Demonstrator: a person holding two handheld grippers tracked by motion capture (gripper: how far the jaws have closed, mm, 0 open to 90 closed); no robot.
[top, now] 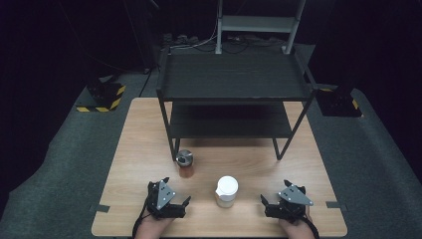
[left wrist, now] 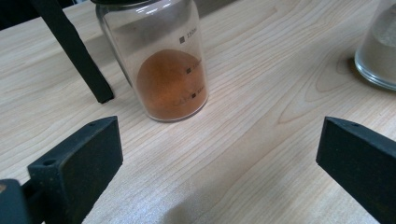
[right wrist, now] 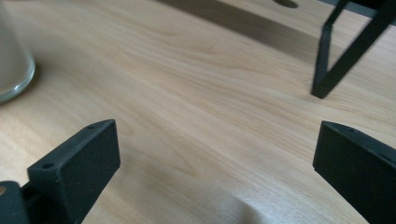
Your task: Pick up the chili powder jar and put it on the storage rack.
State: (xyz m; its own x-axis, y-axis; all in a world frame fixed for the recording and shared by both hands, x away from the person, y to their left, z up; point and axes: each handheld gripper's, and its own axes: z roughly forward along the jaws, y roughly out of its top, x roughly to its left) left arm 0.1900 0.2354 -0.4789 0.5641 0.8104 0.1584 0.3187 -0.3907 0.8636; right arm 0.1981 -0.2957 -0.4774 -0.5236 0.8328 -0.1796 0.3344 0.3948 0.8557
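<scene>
A small glass jar of orange-brown powder [top: 185, 163] with a metal lid stands by the shelf's front left leg. In the left gripper view this jar [left wrist: 170, 70] is just ahead of the jaws, apart from them. A glass jar with a white lid [top: 226, 191] and pale powder stands near the table's front middle; its base shows at the edges [left wrist: 380, 46] [right wrist: 11, 65]. My left gripper [top: 176, 190] [left wrist: 219, 154] rests open to the left of the white-lidded jar. My right gripper [top: 275, 191] [right wrist: 217, 154] rests open to its right. Nothing lies between either pair of jaws.
A black two-tier metal shelf [top: 234, 77] stands on the far half of the wooden table [top: 149, 139], both tiers bare. Its legs [left wrist: 74, 51] [right wrist: 336, 60] reach the tabletop ahead of each gripper. Grey carpet surrounds the table.
</scene>
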